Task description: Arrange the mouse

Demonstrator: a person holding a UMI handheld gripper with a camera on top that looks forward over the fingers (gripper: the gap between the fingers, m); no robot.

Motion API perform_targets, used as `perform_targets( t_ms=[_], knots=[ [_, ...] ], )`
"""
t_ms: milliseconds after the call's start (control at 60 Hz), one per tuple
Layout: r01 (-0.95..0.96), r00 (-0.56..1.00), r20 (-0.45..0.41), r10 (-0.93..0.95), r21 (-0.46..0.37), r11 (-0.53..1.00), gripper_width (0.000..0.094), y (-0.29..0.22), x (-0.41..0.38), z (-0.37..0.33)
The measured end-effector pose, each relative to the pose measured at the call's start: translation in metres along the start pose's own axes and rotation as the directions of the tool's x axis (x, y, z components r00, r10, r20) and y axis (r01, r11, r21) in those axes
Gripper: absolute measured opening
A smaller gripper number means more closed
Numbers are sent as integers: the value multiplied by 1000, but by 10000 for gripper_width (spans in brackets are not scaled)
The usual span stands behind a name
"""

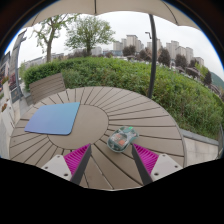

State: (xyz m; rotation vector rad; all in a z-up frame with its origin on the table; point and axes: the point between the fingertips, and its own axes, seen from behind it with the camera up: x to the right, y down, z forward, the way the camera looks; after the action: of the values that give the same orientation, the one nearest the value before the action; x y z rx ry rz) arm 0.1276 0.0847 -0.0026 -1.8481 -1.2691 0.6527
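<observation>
A small pale mouse with green and orange markings lies on the round slatted wooden table, just ahead of my fingers and slightly toward the right one. A blue-grey mouse mat lies flat on the table to the left, well apart from the mouse. My gripper is open, its magenta pads spread wide, with only bare slats between them. The mouse rests on the table and neither finger touches it.
A wooden chair back stands beyond the table at the left. A green hedge runs behind the table, with a pole, trees and buildings farther off. An umbrella canopy is overhead.
</observation>
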Motion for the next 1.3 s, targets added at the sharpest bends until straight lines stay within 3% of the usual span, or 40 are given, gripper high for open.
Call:
perform_targets(
  t_ms=[650, 717, 750, 767, 800, 967, 1050, 1300],
  knots=[
    [4, 998, 65, 0, -53, 999, 845, -33, 2, 75],
    [17, 998, 55, -14, -55, 998, 801, -33, 3, 77],
    [25, 999, 43, -23, -58, 998, 736, -34, 8, 77],
    [31, 999, 34, -29, -60, 998, 668, -33, 10, 77],
    [53, 998, 41, -50, -57, 997, 419, -35, 10, 77],
    [69, 997, 47, -66, -74, 995, 395, -52, 3, 73],
    [16, 997, 70, -12, -55, 998, 394, -83, -12, 58],
    [-13, 988, 151, 11, 12, 1000, 394, -164, -128, 44]
  ],
)
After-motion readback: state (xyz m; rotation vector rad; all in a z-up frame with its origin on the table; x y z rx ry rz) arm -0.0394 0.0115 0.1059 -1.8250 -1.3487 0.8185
